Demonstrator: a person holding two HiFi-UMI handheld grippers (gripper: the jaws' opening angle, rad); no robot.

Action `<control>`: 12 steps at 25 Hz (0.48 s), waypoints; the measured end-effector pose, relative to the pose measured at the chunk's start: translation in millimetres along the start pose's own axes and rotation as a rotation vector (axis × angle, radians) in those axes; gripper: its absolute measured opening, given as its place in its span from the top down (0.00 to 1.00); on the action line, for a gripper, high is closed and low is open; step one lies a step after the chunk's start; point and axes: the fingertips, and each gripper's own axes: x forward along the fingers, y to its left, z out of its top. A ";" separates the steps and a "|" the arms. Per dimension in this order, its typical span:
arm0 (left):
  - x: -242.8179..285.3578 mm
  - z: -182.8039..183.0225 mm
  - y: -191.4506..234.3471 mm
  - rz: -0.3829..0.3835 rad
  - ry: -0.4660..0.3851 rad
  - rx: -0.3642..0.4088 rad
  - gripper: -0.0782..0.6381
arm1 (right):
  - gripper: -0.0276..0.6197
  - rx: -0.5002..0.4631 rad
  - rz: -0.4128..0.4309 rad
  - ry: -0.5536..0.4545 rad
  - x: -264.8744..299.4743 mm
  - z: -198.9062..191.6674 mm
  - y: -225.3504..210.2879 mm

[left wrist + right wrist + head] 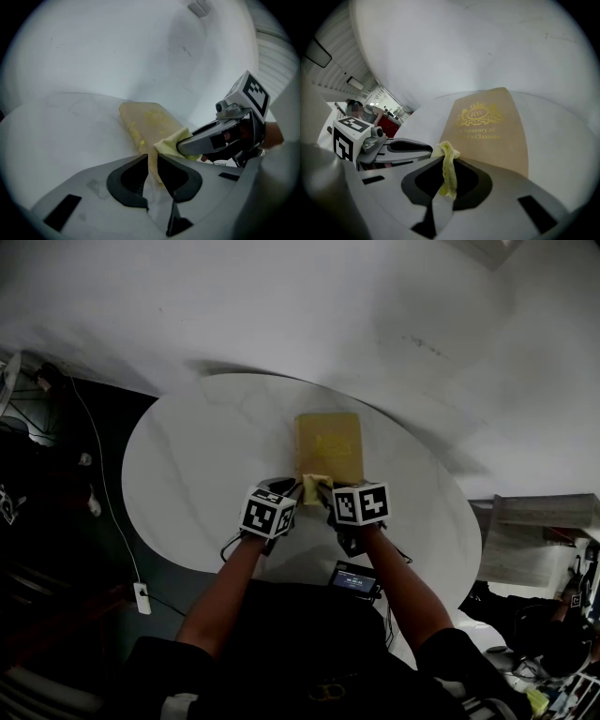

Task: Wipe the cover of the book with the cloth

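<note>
At book (328, 444) near edge: left gripper (153, 169), right gripper (448, 180) side by side, jaws of each pinching yellow cloth (317, 486); white table (197, 465) surface surrounds book.

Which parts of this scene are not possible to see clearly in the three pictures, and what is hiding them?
1. Full extent of the yellow cloth: both gripper views, folds pinched inside the left hand-held gripper and the right hand-held gripper.
2. Near edge of the book: head view, covered by cloth and grippers.
3. Second title line: right gripper view, its start is too small and blurred.
4. Screen of the small device: head view, too small to read.
</note>
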 end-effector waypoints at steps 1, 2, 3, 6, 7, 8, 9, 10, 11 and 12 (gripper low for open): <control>0.0 -0.1 -0.1 0.003 0.001 0.004 0.80 | 0.82 -0.002 0.000 0.001 -0.3 0.1 -0.5; -0.1 -0.2 -0.1 0.006 0.002 0.008 0.80 | 0.82 -0.004 0.000 0.001 -1.0 0.3 -1.4; -0.1 -0.2 -0.2 0.007 0.004 0.011 0.80 | 0.82 -0.004 -0.002 0.001 -1.9 0.4 -2.7; -0.8 -0.1 0.2 0.007 0.009 0.015 0.80 | 0.82 0.004 -0.009 -0.005 -6.1 1.3 -8.5; -0.9 -0.1 0.4 0.007 0.009 0.015 0.80 | 0.82 0.007 -0.013 -0.009 -7.7 1.8 -11.1; -1.0 -0.1 0.5 0.008 0.009 0.015 0.80 | 0.82 0.011 -0.017 -0.013 -9.6 2.3 -14.1; -0.9 -0.1 0.5 0.008 0.009 0.015 0.80 | 0.82 0.016 -0.021 -0.016 -11.6 2.5 -17.5; -0.7 0.0 0.3 0.009 0.009 0.016 0.80 | 0.82 0.021 -0.025 -0.020 -13.7 2.7 -21.1; -0.5 0.1 0.2 0.010 0.010 0.017 0.80 | 0.82 0.026 -0.028 -0.024 -16.0 2.8 -24.7; -0.5 0.2 0.1 0.010 0.011 0.019 0.80 | 0.82 0.031 -0.032 -0.028 -18.4 2.7 -28.0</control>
